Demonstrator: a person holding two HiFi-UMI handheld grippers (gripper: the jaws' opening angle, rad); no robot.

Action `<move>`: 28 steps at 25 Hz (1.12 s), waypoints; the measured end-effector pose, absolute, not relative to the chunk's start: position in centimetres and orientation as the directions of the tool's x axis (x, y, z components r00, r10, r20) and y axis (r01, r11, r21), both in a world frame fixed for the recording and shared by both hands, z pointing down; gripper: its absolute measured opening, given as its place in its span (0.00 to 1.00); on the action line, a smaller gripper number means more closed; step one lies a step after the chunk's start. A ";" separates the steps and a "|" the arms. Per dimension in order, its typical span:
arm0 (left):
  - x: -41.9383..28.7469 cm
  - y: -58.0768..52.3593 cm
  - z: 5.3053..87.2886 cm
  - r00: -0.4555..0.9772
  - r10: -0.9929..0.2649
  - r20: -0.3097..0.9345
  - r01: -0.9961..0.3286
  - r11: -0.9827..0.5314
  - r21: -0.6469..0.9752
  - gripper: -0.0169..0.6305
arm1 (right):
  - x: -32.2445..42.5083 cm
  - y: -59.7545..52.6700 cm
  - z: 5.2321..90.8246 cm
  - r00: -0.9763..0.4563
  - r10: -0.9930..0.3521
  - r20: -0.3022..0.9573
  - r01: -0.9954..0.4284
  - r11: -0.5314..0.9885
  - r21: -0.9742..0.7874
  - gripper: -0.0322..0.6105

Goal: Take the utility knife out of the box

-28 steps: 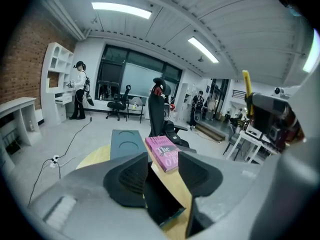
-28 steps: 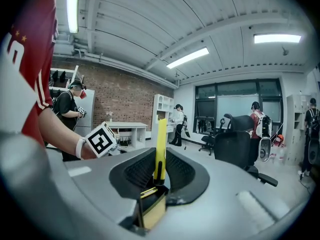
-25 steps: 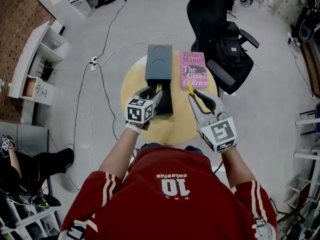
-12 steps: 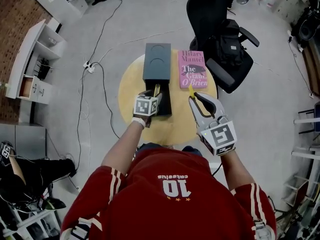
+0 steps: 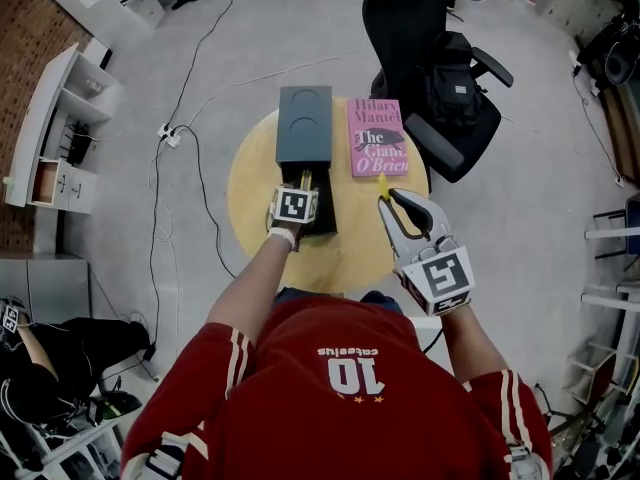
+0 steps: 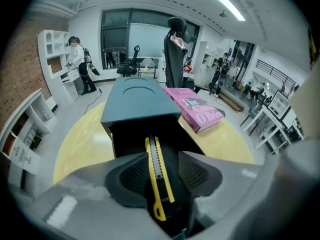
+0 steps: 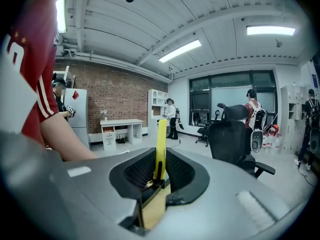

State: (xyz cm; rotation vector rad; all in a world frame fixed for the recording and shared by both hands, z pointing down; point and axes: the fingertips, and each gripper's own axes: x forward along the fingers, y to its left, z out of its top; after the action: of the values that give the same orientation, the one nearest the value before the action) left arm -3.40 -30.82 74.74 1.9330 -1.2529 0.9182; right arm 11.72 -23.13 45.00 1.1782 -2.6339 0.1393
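Centre spread left tongs [image 6: 162,170] over utility knife [image 6: 154,154] lying in box [image 6: 140,101], clamp mid-handle, lift straight out. Hold right tongs [image 7: 159,170], clenched on yellow strip [image 7: 161,139], clear above counter [image 6: 80,144].

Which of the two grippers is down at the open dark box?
The left gripper: its open jaws straddle the yellow utility knife lying in the dark teal box. The right gripper is aside, clamping a thin yellow strip.

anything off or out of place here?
Nothing spilled or damaged. One oddity: the right gripper is shut on a yellow strip poking past its tips, while the utility knife lies in the box between the jaws of the open left gripper.
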 end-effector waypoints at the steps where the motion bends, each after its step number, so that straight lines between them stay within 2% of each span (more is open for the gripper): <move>1: -3.7 -31.1 75.0 0.274 -0.479 0.834 -0.936 -0.332 0.116 0.31 | 11.8 -23.3 45.0 -0.639 -0.721 0.268 -0.746 0.666 0.013 0.15; 4: -4.2 -32.0 75.7 0.234 -0.476 0.848 -0.939 -0.336 0.071 0.31 | 11.9 -23.7 45.1 -0.637 -0.722 0.268 -0.749 0.663 0.005 0.15; 8: -3.4 -31.5 77.8 0.236 -0.401 0.885 -0.942 -0.317 0.107 0.31 | 12.0 -24.1 45.0 -0.632 -0.726 0.270 -0.754 0.657 0.003 0.15; 19: -3.7 -31.4 79.6 0.117 -0.296 0.948 -0.941 -0.337 0.011 0.31 | 12.5 -24.5 44.7 -0.621 -0.735 0.270 -0.765 0.644 -0.007 0.15; 23: -3.9 -31.2 80.2 0.068 -0.272 0.960 -0.927 -0.372 -0.040 0.25 | 12.8 -24.4 44.7 -0.615 -0.741 0.270 -0.771 0.637 -0.005 0.15; 28: -3.7 -31.3 79.9 0.093 -0.259 0.961 -0.932 -0.362 -0.007 0.23 | 13.4 -24.4 44.5 -0.605 -0.750 0.267 -0.780 0.626 -0.006 0.15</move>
State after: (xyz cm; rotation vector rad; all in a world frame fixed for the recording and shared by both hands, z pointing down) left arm -3.70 -31.33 79.92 1.7142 -1.1794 1.2990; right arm 13.41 -24.43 44.47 1.2502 -2.6111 0.1784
